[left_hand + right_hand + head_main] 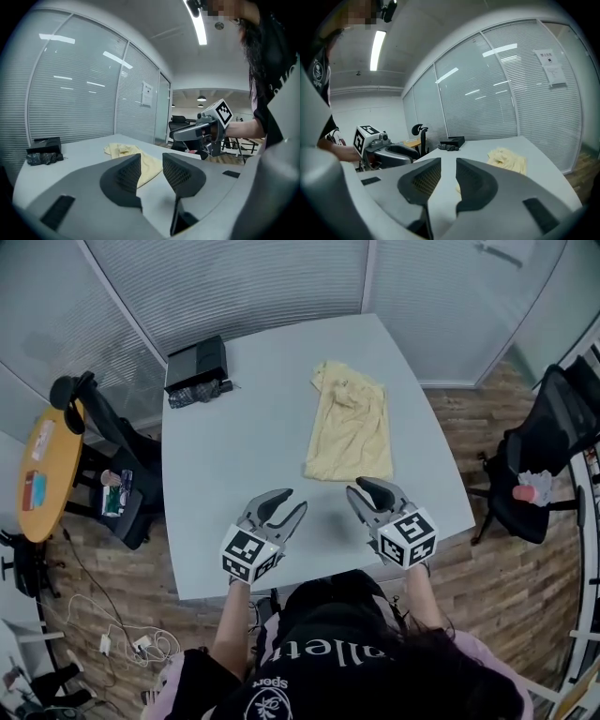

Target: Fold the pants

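Note:
The pale yellow pants (pixel 352 423) lie folded into a long strip on the right half of the grey table (pixel 234 437), crumpled at the far end. Both grippers hover over the near edge of the table, short of the pants and apart from them. My left gripper (pixel 292 501) is open with nothing between its jaws; in the left gripper view (pixel 151 159) the pants (pixel 123 149) lie ahead of it. My right gripper (pixel 361 487) is also open by a narrow gap and empty, and in the right gripper view (pixel 448 164) the pants (pixel 508 159) lie ahead to its right.
A black box (pixel 197 362) with a dark bundle (pixel 195 393) in front of it sits at the table's far left corner. Office chairs stand to the left (pixel 122 484) and right (pixel 539 465). A round orange table (pixel 47 474) is far left. Glass walls with blinds close off the back.

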`<state>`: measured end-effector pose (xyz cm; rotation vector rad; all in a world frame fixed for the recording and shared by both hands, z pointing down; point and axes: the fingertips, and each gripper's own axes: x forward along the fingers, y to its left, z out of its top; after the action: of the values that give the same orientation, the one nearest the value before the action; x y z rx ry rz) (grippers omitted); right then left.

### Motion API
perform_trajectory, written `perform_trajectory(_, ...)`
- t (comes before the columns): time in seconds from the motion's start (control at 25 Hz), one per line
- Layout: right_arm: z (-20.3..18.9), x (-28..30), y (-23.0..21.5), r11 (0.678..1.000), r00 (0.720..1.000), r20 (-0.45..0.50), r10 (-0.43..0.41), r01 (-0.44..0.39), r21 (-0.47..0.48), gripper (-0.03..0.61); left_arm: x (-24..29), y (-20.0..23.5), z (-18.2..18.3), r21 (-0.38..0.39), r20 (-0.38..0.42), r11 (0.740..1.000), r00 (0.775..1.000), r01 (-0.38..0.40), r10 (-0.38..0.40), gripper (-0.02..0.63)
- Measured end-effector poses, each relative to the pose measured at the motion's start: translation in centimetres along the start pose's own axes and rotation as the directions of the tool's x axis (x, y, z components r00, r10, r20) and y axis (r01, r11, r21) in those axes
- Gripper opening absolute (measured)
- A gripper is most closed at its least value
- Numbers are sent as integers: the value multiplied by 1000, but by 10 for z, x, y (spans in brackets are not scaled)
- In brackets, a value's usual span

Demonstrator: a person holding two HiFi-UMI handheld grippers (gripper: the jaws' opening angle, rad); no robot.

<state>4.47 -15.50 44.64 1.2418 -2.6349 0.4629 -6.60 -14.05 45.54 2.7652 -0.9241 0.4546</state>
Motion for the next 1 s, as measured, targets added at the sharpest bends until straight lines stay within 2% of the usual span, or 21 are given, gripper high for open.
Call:
perform_trajectory(0.24,-16,-13,47,1000,1000,-7,6,-6,-6,79,-38,-22,-16,13,5,1000,1000,1,-1,118)
perform_trajectory(0.4,-30,-20,68,1000,1000,-25,11,-11,3,66,-52,-34,-32,-32,-3,999,1000,6,-6,100)
perform_trajectory(0.72,-36,-19,73,999,997,-57,52,-53,-9,51,-57,-40,-25,-64,41,997,998,-46,48,100)
perform_trajectory(1.0,-21,-23,69,992,992,-55,110,-113,-56,44,-53,-53,-14,-91,56,992,994,-93,98,97)
